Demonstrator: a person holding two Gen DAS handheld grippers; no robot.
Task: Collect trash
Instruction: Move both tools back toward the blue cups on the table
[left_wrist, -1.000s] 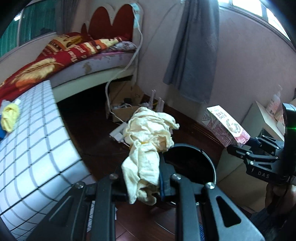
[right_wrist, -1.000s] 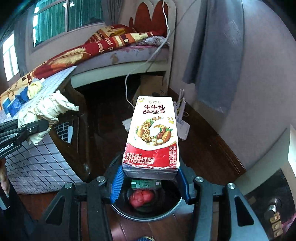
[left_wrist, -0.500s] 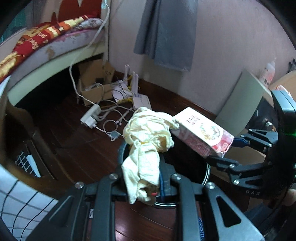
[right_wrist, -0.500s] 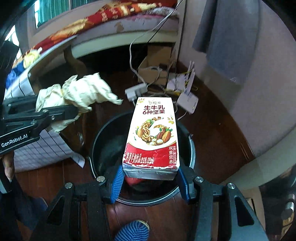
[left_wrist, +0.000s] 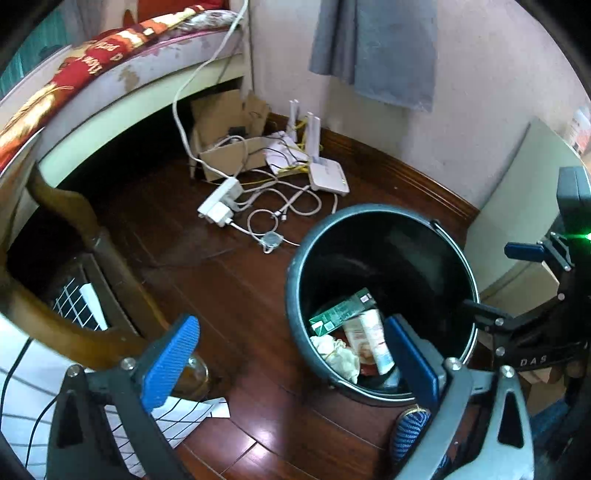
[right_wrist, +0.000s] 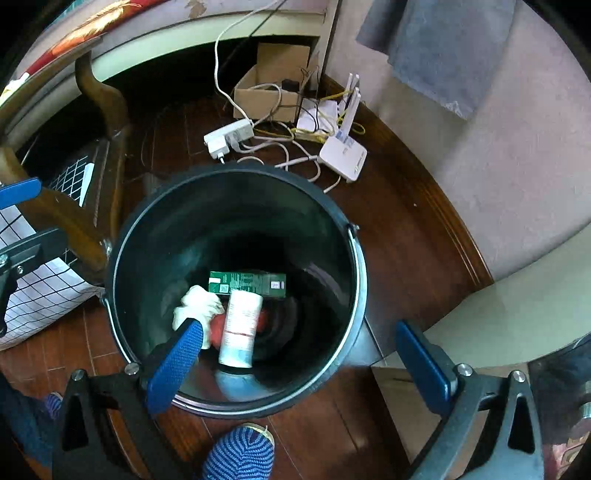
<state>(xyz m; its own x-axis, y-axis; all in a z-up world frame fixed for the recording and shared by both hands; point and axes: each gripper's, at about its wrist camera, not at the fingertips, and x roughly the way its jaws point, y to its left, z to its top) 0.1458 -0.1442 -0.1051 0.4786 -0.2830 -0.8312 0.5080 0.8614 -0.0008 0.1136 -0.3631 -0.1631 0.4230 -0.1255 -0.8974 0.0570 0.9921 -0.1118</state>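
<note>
A dark round trash bin (left_wrist: 299, 266) stands on the wooden floor; it also shows in the right wrist view (right_wrist: 122, 236). Inside lie the crumpled yellowish paper (left_wrist: 338, 352) (right_wrist: 195, 304), the milk carton (left_wrist: 369, 341) (right_wrist: 242, 325), a green box (left_wrist: 340, 310) (right_wrist: 247, 282) and something red (right_wrist: 218, 325). My left gripper (left_wrist: 291, 363) is open and empty, above the bin's left rim. My right gripper (right_wrist: 299, 362) is open and empty, right over the bin; it also shows from the side in the left wrist view (left_wrist: 495, 284).
A power strip (left_wrist: 219, 201), cables, a white router (left_wrist: 327, 175) and a cardboard box (left_wrist: 225, 125) lie on the floor by the wall. A wooden table leg (left_wrist: 99, 243) and checked cloth (left_wrist: 22, 365) are at left. A blue slipper (right_wrist: 240, 454) is near the bin.
Both grippers opened. The crumpled paper and the milk carton dropped into the bin. Both views now look further down at the bin.
</note>
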